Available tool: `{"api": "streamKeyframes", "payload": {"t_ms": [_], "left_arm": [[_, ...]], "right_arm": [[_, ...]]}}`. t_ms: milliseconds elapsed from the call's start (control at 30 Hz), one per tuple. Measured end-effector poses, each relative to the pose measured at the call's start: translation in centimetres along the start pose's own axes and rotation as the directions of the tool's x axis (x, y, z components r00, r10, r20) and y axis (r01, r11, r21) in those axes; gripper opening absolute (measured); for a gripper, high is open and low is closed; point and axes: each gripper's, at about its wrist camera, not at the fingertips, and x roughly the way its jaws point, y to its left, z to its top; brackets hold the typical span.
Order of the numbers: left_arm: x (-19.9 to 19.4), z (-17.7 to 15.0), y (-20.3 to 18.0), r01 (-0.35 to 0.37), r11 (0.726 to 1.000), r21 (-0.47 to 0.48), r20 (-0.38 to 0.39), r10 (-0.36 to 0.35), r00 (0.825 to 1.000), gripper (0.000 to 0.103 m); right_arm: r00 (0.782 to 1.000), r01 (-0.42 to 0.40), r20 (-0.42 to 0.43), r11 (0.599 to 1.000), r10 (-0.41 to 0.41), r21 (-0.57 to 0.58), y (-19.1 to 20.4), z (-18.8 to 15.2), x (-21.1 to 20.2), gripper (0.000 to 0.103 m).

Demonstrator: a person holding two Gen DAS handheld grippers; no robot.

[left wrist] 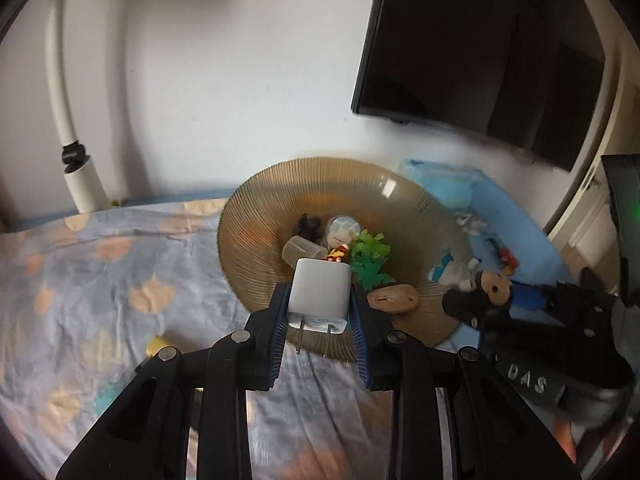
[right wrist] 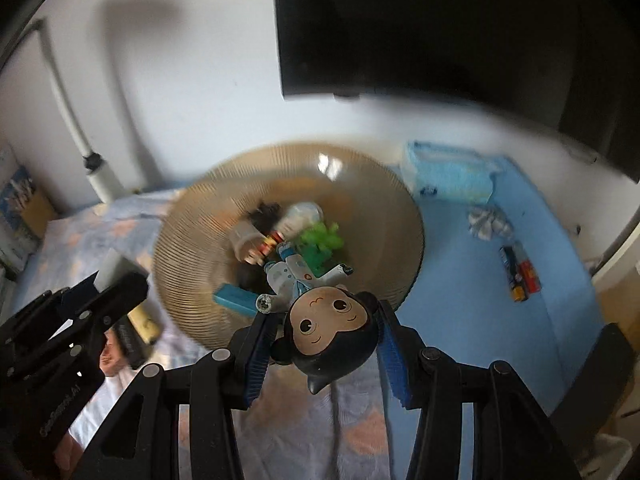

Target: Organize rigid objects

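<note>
My left gripper [left wrist: 320,304] is shut on a white USB wall charger [left wrist: 320,294], prongs toward the camera, held over the near rim of a ribbed amber glass bowl [left wrist: 260,208]. The bowl holds a green plastic plant [left wrist: 370,252], a clear cup [left wrist: 302,250], a tan stone-like piece [left wrist: 394,298] and other small items. My right gripper [right wrist: 324,336] is shut on a doll figure [right wrist: 332,328] with a dark head and white-blue body, over the bowl's [right wrist: 380,208] near rim. The right gripper with the doll also shows in the left wrist view [left wrist: 500,292].
The bowl sits on a patterned bedsheet [left wrist: 100,272] beside a blue mat [right wrist: 500,280] with a tissue pack [right wrist: 448,172], a grey cloth [right wrist: 488,222] and small toy pieces [right wrist: 520,274]. A yellow item [right wrist: 144,322] lies left of the bowl. A dark TV [left wrist: 480,52] hangs on the wall.
</note>
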Motion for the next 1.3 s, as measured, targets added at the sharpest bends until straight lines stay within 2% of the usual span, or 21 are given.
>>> {"api": "streamKeyframes", "payload": {"t_ms": [33, 167, 267, 300, 333, 400, 500, 600, 633, 667, 700, 767, 833, 900, 967, 1067, 1133, 1300], "left_arm": [[0.5, 0.1, -0.2, -0.009, 1.0, 0.009, -0.005, 0.009, 1.0, 0.027], [1.0, 0.7, 0.5, 0.0, 1.0, 0.008, -0.014, 0.0, 1.0, 0.055], [-2.0, 0.1, 2.5, -0.02, 1.0, -0.016, 0.05, 0.021, 0.999, 0.069], [-2.9, 0.0, 3.1, -0.034, 0.999, -0.021, 0.071, 0.035, 0.997, 0.069], [-4.5, -0.4, 4.4, -0.048, 0.998, -0.042, 0.096, 0.052, 0.994, 0.069], [-6.6, -0.9, 6.2, -0.06, 0.994, -0.087, 0.115, 0.07, 0.991, 0.069], [-10.5, -2.1, 8.6, -0.091, 0.987, -0.134, 0.164, 0.112, 0.98, 0.069], [-14.1, -3.6, 10.2, -0.184, 0.973, -0.14, 0.189, 0.209, 0.96, 0.069], [-15.6, -4.4, 10.9, -0.222, 0.963, -0.151, 0.197, 0.25, 0.948, 0.069], [-16.4, -4.9, 11.3, -0.234, 0.959, -0.161, 0.206, 0.264, 0.942, 0.069], [-17.6, -5.8, 12.1, -0.241, 0.953, -0.183, 0.218, 0.278, 0.936, 0.07], [-18.7, -7.6, 13.5, -0.236, 0.947, -0.219, 0.223, 0.284, 0.933, 0.082], [-18.7, -9.9, 15.1, -0.235, 0.936, -0.263, 0.202, 0.291, 0.935, 0.084], [-17.8, -11.7, 16.2, -0.275, 0.918, -0.287, 0.155, 0.328, 0.932, 0.083], [-16.2, -13.9, 17.3, -0.315, 0.898, -0.307, 0.088, 0.356, 0.93, 0.083], [-14.3, -16.4, 17.9, -0.327, 0.892, -0.312, 0.04, 0.356, 0.933, 0.083], [-13.2, -17.7, 17.9, -0.33, 0.892, -0.309, 0.021, 0.353, 0.935, 0.083], [-10.8, -19.7, 19.2, -0.333, 0.877, -0.345, -0.033, 0.343, 0.939, 0.083]], "right_arm": [[1.0, -0.003, -0.015, 1.0, 0.003, 0.013, -0.2, -0.1, 0.5, 0.048], [0.998, -0.026, -0.053, 0.997, 0.03, 0.077, -1.5, -0.2, 1.8, 0.049], [1.0, -0.025, -0.011, 0.992, 0.027, 0.123, -3.0, -0.2, 0.5, 0.052], [1.0, -0.02, 0.016, 0.991, 0.018, 0.134, -3.4, -0.1, -0.3, 0.06], [0.999, -0.018, 0.038, 0.99, 0.013, 0.137, -3.6, -0.1, -1.0, 0.061], [0.996, -0.023, 0.084, 0.992, 0.012, 0.125, -3.5, -0.3, -3.0, 0.061], [0.994, -0.051, 0.103, 0.993, 0.04, 0.102, -2.0, -1.0, -5.1, 0.061], [0.988, -0.116, 0.11, 0.992, 0.111, 0.047, 0.6, -2.1, -6.7, 0.061], [0.986, -0.127, 0.109, 0.992, 0.123, 0.028, 1.6, -2.3, -7.2, 0.061], [0.984, -0.142, 0.109, 0.99, 0.141, 0.003, 2.8, -2.7, -7.7, 0.061], [0.983, -0.15, 0.109, 0.989, 0.15, -0.01, 3.5, -3.0, -8.0, 0.061], [0.978, -0.176, 0.107, 0.983, 0.181, -0.056, 5.8, -3.8, -8.7, 0.062], [0.977, -0.181, 0.097, 0.979, 0.19, -0.097, 7.7, -4.6, -8.7, 0.067], [0.98, -0.174, 0.079, 0.976, 0.185, -0.134, 9.6, -5.9, -7.9, 0.072], [0.983, -0.164, 0.057, 0.976, 0.174, -0.146, 10.7, -7.0, -6.8, 0.072], [0.98, -0.199, -0.039, 0.968, 0.195, -0.152, 12.4, -9.2, -4.0, 0.072], [0.98, -0.194, -0.083, 0.967, 0.182, -0.167, 13.2, -10.4, -2.6, 0.072], [0.977, -0.188, -0.141, 0.96, 0.161, -0.206, 14.2, -12.3, -0.3, 0.072]]}}
